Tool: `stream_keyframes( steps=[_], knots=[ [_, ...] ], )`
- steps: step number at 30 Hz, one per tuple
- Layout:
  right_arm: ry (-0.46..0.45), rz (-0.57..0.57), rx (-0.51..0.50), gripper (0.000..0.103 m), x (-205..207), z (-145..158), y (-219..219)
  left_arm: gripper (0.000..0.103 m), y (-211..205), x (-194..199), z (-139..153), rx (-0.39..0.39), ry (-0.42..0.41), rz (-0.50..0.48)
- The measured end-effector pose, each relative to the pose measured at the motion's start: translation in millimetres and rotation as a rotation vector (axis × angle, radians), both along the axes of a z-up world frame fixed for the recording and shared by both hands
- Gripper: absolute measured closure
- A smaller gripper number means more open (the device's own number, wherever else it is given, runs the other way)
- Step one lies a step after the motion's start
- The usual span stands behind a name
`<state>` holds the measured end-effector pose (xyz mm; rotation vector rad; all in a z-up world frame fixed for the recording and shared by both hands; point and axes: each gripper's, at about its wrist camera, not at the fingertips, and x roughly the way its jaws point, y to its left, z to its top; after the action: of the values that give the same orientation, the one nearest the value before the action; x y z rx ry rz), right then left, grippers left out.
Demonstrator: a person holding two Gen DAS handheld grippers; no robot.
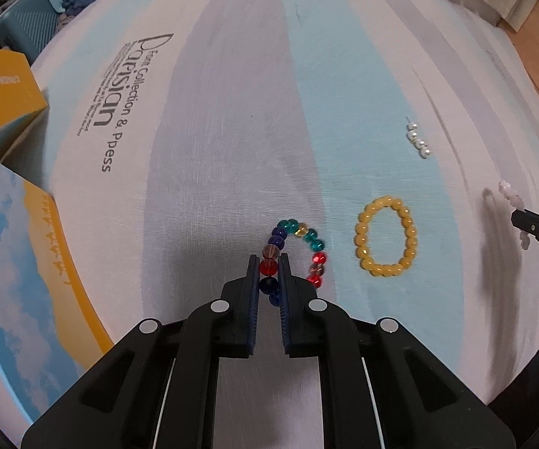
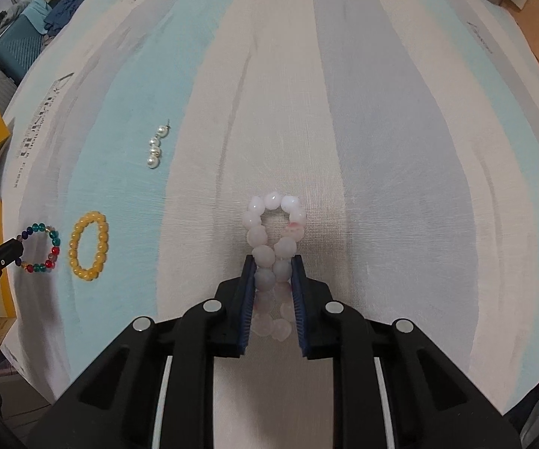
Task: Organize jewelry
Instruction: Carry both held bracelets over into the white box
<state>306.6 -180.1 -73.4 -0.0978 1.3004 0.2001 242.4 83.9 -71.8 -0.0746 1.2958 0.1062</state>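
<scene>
On striped cloth (image 1: 232,149), your left gripper (image 1: 268,262) pinches multicolour glass-bead bracelet (image 1: 308,239) by red bead; loop arcs forward and right of fingers. Your right gripper (image 2: 272,262) clamps milky pink bead bracelet (image 2: 273,217), squeezed into figure-eight, long axis running away from you. Yellow bead bracelet (image 1: 385,239) lies flat, oval, between them. Short pearl strand (image 1: 418,141) lies beyond. Yellow-blue box (image 1: 26,262) at left edge.

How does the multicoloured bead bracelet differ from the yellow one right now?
The multicoloured bracelet mixes blue, teal, red and clear beads; the yellow bracelet is one opaque colour. The multicoloured one is pinched in the left gripper; the yellow one lies free on the cloth. Both are closed bead loops.
</scene>
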Motion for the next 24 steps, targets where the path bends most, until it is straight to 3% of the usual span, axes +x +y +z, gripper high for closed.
stream_keyframes(
  steps=[4,24],
  knots=[
    [-0.016,0.000,0.008,0.085,-10,15,-16,0.094,1,-7,12,-0.010,-0.021,-0.002],
    [-0.129,0.068,0.045,0.085,-50,92,35,0.094,23,-55,86,0.013,-0.103,0.022]
  ],
)
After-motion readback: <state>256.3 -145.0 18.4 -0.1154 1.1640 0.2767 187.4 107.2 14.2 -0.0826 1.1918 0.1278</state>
